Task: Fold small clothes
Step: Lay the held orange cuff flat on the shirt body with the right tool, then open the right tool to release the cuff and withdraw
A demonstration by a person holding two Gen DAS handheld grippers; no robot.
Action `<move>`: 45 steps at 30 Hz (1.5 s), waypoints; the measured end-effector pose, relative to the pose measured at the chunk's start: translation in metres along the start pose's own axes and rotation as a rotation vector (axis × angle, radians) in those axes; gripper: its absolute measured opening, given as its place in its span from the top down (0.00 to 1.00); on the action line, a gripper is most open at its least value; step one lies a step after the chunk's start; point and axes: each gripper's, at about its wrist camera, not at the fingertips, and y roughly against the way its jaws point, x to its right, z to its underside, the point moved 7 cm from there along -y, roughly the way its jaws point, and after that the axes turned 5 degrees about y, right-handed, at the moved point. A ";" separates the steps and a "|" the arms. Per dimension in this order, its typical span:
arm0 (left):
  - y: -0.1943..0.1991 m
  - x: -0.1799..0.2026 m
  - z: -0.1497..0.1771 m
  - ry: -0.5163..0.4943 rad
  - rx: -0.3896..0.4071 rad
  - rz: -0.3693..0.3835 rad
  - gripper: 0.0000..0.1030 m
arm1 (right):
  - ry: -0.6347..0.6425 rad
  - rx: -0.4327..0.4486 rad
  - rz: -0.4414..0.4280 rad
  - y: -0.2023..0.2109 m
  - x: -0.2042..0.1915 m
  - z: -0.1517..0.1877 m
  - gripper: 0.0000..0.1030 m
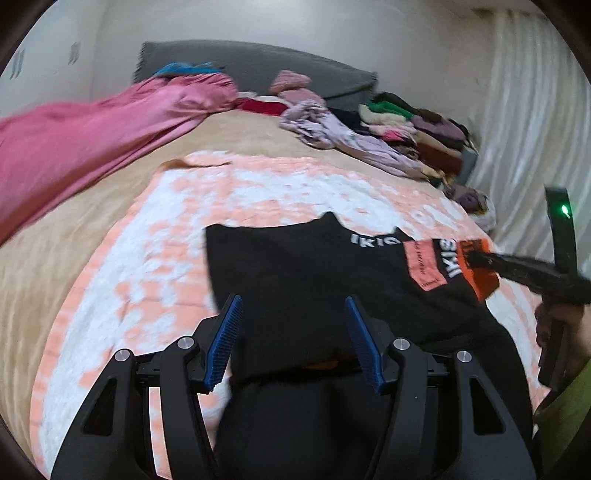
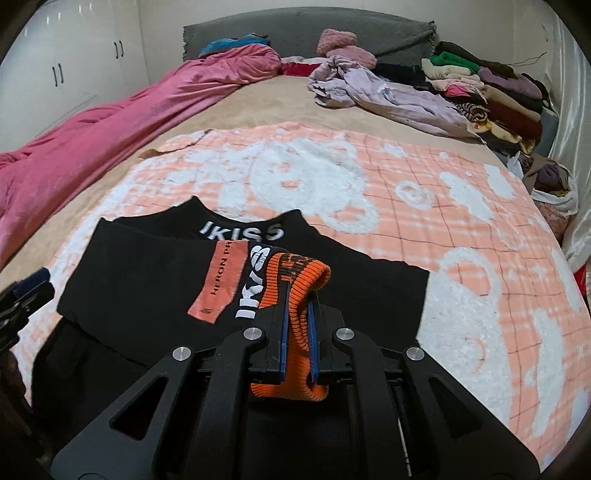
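A black garment (image 2: 155,280) lies spread on a peach-and-white blanket (image 2: 424,221) in the lower middle of the right wrist frame, white lettering near its collar and a faded orange patch (image 2: 219,278) on the folded-over part. The right claw (image 2: 297,321) at the bottom centre is clenched on the garment's orange ribbed cuff (image 2: 295,280), the knit bunched between the blue pads (image 2: 283,332). In the left wrist view this same claw (image 1: 476,258) comes in from the right edge, pinching the orange edge over the black cloth.

The left claw (image 1: 291,332) sits at the bottom of its own frame, its blue pads (image 1: 225,339) standing apart with black fabric (image 1: 295,280) between them; whether they press on it I cannot tell. It shows again at the left edge of the right wrist frame (image 2: 29,291), beside the garment.

Beyond, a pink quilt (image 2: 110,122) runs along the upper left of the bed (image 2: 258,103), a crumpled lilac garment (image 2: 388,96) lies upper right, and a pile of folded clothes (image 2: 491,92) is stacked at the far right, by a grey headboard (image 2: 295,29)
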 end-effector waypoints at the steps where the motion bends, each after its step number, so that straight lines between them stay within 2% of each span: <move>1: -0.005 0.006 0.002 -0.012 -0.015 0.015 0.45 | -0.001 -0.002 0.006 -0.001 0.002 0.001 0.96; 3: -0.017 0.012 0.006 -0.035 -0.043 0.021 0.45 | -0.007 -0.013 0.010 -0.004 0.006 0.002 0.96; 11: -0.039 -0.002 -0.008 -0.053 -0.042 -0.019 0.45 | 0.006 -0.071 0.051 -0.022 0.011 0.017 0.96; 14: -0.053 -0.015 0.000 -0.008 -0.115 -0.008 0.45 | -0.003 -0.102 0.075 -0.033 0.016 0.025 0.95; 16: -0.064 -0.019 0.009 0.001 -0.166 -0.011 0.46 | -0.014 -0.119 0.087 -0.041 0.018 0.030 0.91; 17: -0.066 -0.020 0.010 0.004 -0.165 -0.009 0.46 | -0.018 -0.123 0.096 -0.045 0.019 0.033 0.90; 19: -0.062 -0.022 0.007 0.021 -0.160 0.008 0.46 | -0.037 -0.114 0.085 -0.046 0.021 0.037 0.85; 21: -0.052 -0.030 -0.001 0.079 -0.137 0.037 0.46 | -0.083 -0.083 0.056 -0.036 0.026 0.039 0.70; 23: -0.039 -0.042 -0.013 0.122 -0.093 0.037 0.46 | -0.138 -0.032 0.004 -0.023 0.030 0.039 0.64; 25: -0.026 -0.056 -0.023 0.166 -0.049 0.021 0.46 | -0.179 0.007 -0.036 -0.009 0.034 0.042 0.64; 29: -0.012 -0.071 -0.033 0.200 0.004 -0.017 0.47 | -0.200 0.028 -0.082 0.004 0.034 0.051 0.64; 34: -0.013 -0.048 -0.033 0.130 0.010 0.003 0.47 | -0.227 0.017 -0.134 0.002 0.031 0.063 0.64; 38: -0.024 -0.013 -0.018 0.022 -0.019 0.028 0.47 | -0.214 0.019 -0.152 0.000 0.028 0.061 0.64; 42: -0.044 0.008 0.003 -0.077 -0.053 -0.002 0.47 | -0.216 -0.006 -0.150 -0.011 0.033 0.060 0.64; 45: -0.061 0.008 0.020 -0.104 -0.119 -0.049 0.47 | -0.214 -0.049 -0.147 -0.024 0.037 0.066 0.65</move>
